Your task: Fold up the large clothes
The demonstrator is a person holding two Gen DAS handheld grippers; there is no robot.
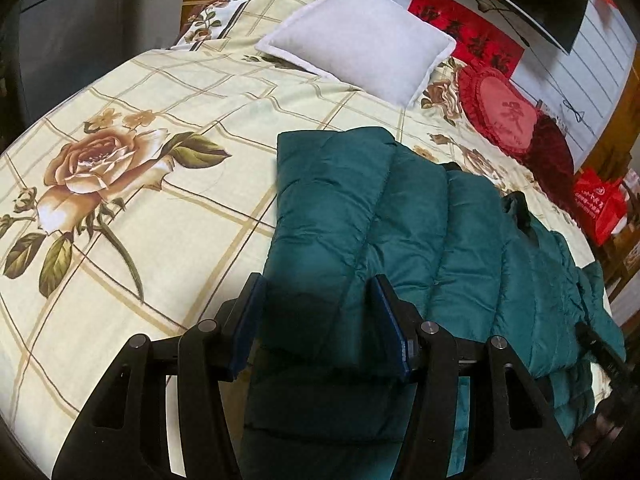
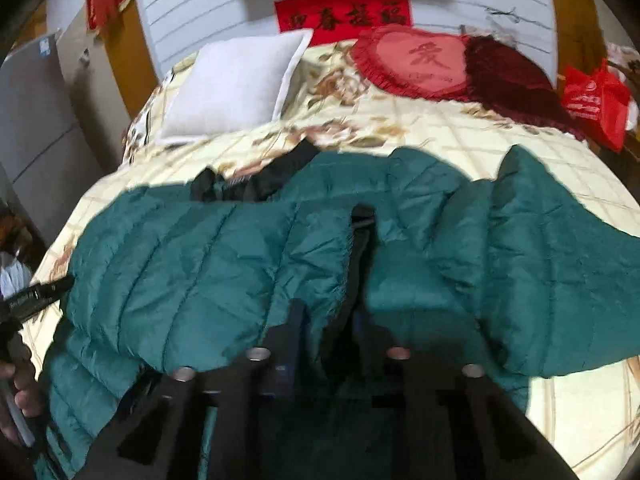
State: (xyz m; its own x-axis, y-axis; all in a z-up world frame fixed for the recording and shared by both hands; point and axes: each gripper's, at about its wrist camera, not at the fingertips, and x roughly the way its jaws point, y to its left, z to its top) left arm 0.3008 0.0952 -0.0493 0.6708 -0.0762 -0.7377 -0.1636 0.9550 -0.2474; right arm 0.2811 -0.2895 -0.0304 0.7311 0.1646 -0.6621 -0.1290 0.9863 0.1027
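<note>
The left gripper [image 1: 316, 320], black with blue pads, stands about half open astride a folded-over sleeve or edge panel of the teal quilted down jacket [image 1: 420, 216]. The padded fabric fills the gap between the jaws and appears to touch both pads, so this reads as a hold on a thick fold, though how firmly it is pinched cannot be told.

The right gripper [image 2: 326, 332], seen blurred from its own camera, has its jaws drawn nearly together on the jacket's near edge, on a dark strip running along the middle of the garment, probably the zipper placket. It looks clamped on that fabric.

The jacket [image 2: 208, 264] lies flat across a cream bedspread printed with brown roses and a grid of lines [image 1: 152, 208]. Its long axis runs across the bed, side to side in front of the person, with one bulky sleeve [image 2: 560, 248] lying to the right and black lining showing at the collar on the far side. Both grippers sit at the near edge, the left one toward the jacket's left end, the right one near its middle. Judging from this, the coming move is to carry the near edge away, toward the far side, to fold it over.

Beyond the jacket rest a pale grey square pillow [image 1: 356, 40] and a red heart-shaped cushion [image 2: 420, 64]. A red shopping bag [image 2: 596, 100] stands beside the bed; what it holds is not visible.
</note>
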